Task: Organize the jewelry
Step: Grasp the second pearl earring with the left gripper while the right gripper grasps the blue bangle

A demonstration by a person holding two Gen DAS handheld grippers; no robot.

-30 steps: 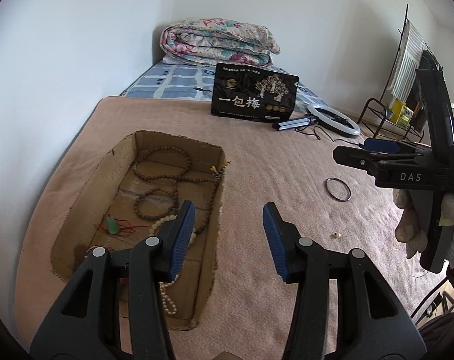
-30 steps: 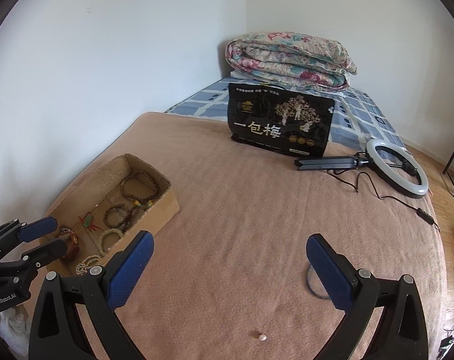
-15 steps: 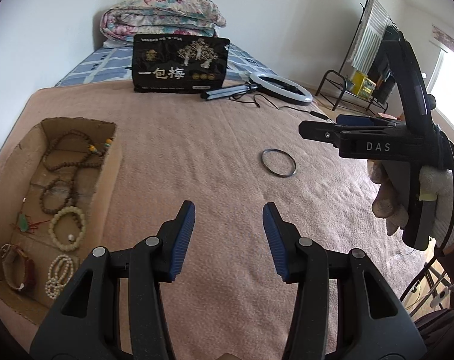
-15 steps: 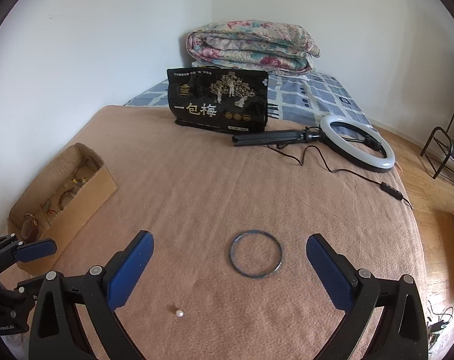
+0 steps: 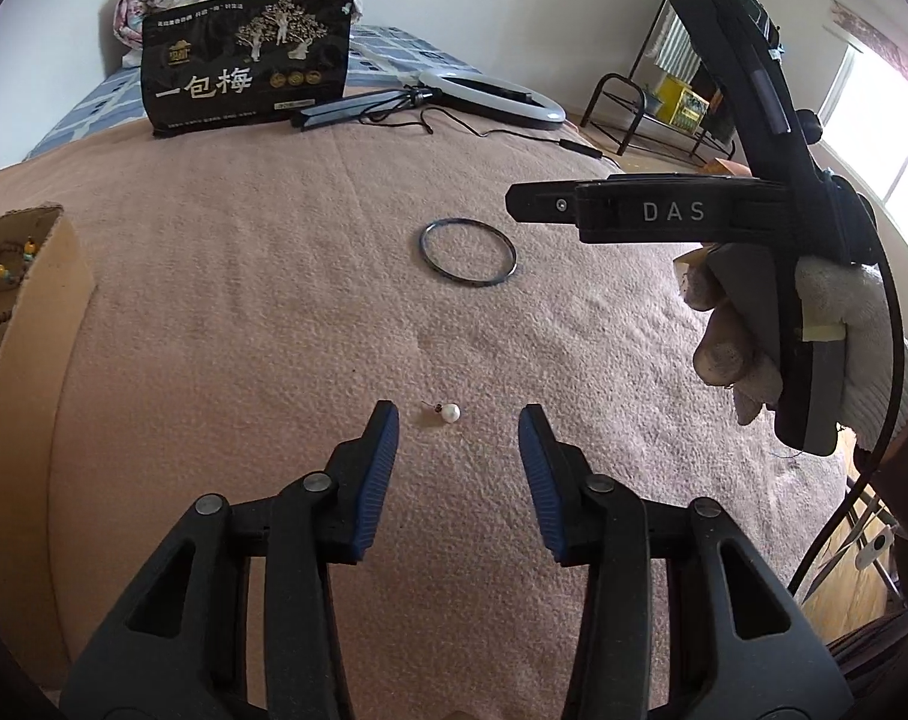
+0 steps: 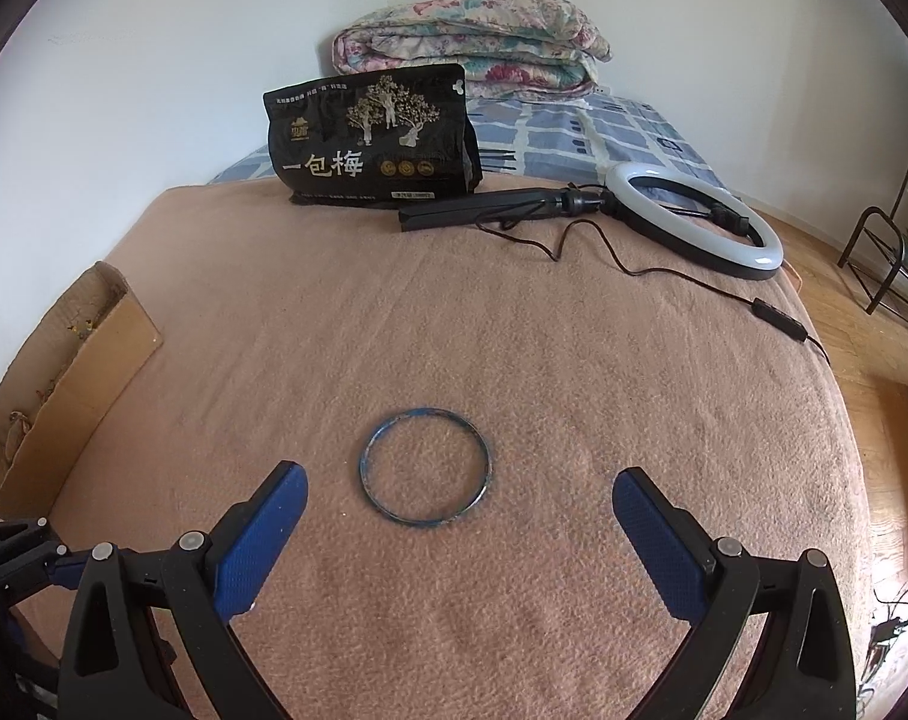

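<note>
A small pearl earring (image 5: 447, 413) lies on the pink blanket (image 5: 273, 300), just beyond and between the tips of my left gripper (image 5: 458, 420). Its jaws are closing, with a gap still between them and nothing pressed. A thin dark-blue bangle (image 6: 423, 467) lies flat on the blanket, ahead of my right gripper (image 6: 460, 498), which is open wide with nothing in it. The bangle (image 5: 469, 251) also shows in the left wrist view, under the right gripper's side. A cardboard box (image 6: 69, 372) holding bead bracelets sits at the left.
A black snack bag (image 6: 372, 138) stands at the back, with a ring light (image 6: 694, 219) and its cord lying on the blanket beside it. A folded floral quilt (image 6: 472, 36) lies behind. A gloved hand (image 5: 754, 330) holds the right gripper. A metal rack (image 5: 664, 108) stands on the floor at right.
Both grippers have swung right, away from the box, and come down toward the blanket. The earring now lies at the left gripper's tips, the bangle ahead of the right gripper's.
</note>
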